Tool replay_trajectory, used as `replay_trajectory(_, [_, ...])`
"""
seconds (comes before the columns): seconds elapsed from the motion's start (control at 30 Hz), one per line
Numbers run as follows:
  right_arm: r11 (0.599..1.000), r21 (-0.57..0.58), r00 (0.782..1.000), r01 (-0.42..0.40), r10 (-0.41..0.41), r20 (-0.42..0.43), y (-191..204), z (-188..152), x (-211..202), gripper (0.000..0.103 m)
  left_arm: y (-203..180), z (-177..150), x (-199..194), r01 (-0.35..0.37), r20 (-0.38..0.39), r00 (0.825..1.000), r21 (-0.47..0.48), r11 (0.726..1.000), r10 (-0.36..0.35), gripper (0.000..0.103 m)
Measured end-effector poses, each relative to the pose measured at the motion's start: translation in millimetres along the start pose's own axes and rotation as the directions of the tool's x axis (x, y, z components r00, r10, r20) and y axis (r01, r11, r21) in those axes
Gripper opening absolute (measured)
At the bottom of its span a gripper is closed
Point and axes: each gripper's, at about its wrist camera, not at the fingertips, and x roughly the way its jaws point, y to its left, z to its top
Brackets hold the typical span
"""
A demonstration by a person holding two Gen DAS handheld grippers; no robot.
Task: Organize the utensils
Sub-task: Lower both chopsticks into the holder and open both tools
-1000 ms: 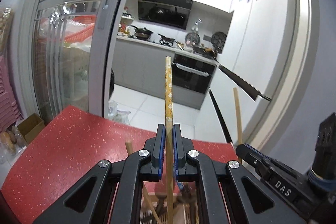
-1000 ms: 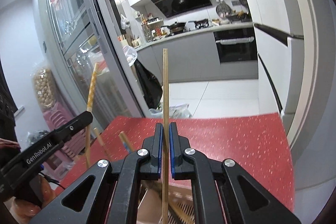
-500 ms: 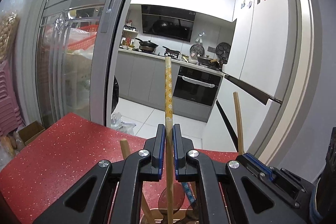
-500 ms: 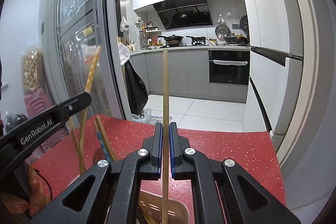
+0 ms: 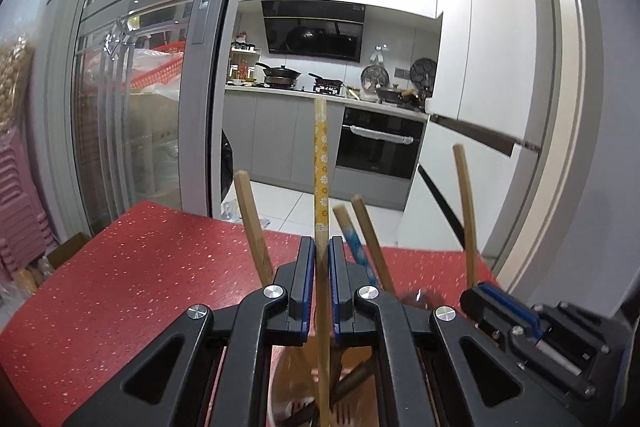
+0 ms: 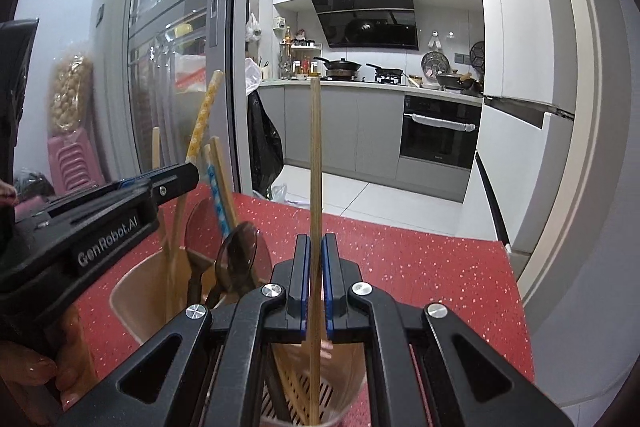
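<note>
My left gripper (image 5: 321, 251) is shut on a yellow flower-patterned chopstick (image 5: 321, 163) that stands upright, its lower end down inside the holder below. My right gripper (image 6: 315, 247) is shut on a plain wooden chopstick (image 6: 315, 155), also upright, with its lower end inside the beige utensil holder (image 6: 132, 291). The holder stands on the red speckled table (image 6: 420, 267) and carries several wooden chopsticks (image 6: 224, 179), a blue-patterned one (image 6: 214, 195) and a dark spoon (image 6: 240, 255). The right gripper's jaw (image 5: 504, 307) shows at the right of the left wrist view.
A person's fingers (image 6: 44, 371) grip the left tool at the lower left of the right wrist view. Beyond the table lie a glass sliding door (image 5: 132, 99), a white fridge (image 5: 500, 75) and a kitchen with an oven (image 5: 376, 147).
Both grippers have come down with their chopsticks toward the holder, and the right one has rolled upright. The holder's utensils now rise higher in both views.
</note>
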Motion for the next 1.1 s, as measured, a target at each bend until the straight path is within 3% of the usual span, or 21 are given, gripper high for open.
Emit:
replay_trajectory(0.33, [0.998,0.028,0.993,-0.053,0.056,-0.101,-0.2,3.2,6.2,0.006,-1.1,-10.7,1.4,-0.035,-0.108,0.993,0.026,0.999,0.038,0.032])
replay_trajectory(0.63, [0.995,0.035,0.981,-0.099,0.103,-0.163,-0.4,8.4,10.8,0.008,0.5,-13.4,-11.9,-0.017,-0.158,0.987,0.032,0.999,0.022,0.032])
replay_trajectory(0.7, [0.994,0.027,0.981,-0.101,0.104,-0.166,1.9,7.8,7.4,0.016,1.4,-13.1,-16.8,-0.012,-0.168,0.986,0.027,1.000,0.016,0.032])
replay_trajectory(0.77, [0.994,0.036,0.981,-0.104,0.108,-0.160,1.3,9.2,2.7,0.032,2.7,-13.7,-22.7,-0.013,-0.179,0.984,0.026,1.000,0.017,0.032])
replay_trajectory(0.9, [0.992,0.066,0.981,-0.111,0.120,-0.154,-3.0,12.6,-8.3,0.035,6.4,-15.3,-31.9,-0.013,-0.211,0.977,0.015,1.000,0.016,0.032])
replay_trajectory(1.1, [0.988,0.095,0.976,-0.121,0.136,-0.171,-3.4,10.2,-31.5,0.051,8.2,-24.7,-48.8,-0.017,-0.261,0.965,0.027,0.999,0.024,0.032])
